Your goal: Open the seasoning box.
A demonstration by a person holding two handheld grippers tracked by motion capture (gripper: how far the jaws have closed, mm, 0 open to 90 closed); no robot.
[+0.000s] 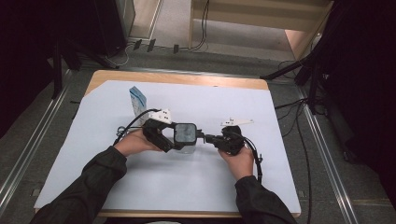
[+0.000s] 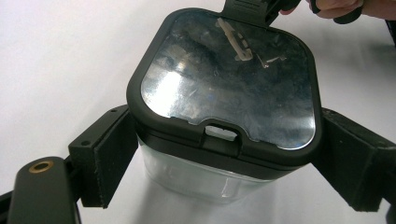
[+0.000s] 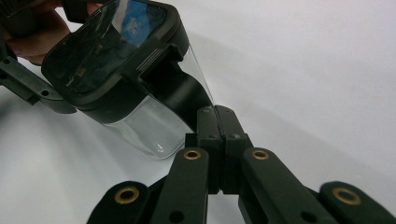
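Observation:
A clear container with a black-framed lid (image 1: 186,132) is held just above the white sheet, tilted. My left gripper (image 1: 181,139) is shut on it. In the left gripper view its two pads (image 2: 109,154) press on opposite sides of the container (image 2: 224,79), just under the lid rim. My right gripper (image 1: 208,138) comes in from the right with its jaws closed together. In the right gripper view its tips (image 3: 215,112) touch the end of the lid's black latch flap (image 3: 180,91). I cannot tell whether the flap is pinched between them.
A white sheet (image 1: 154,186) covers the wooden table (image 1: 187,78). A small blue-and-white carton (image 1: 137,99) stands at the back left, behind the left hand. Cables trail from both grippers, and stands and wires sit on the floor around the table.

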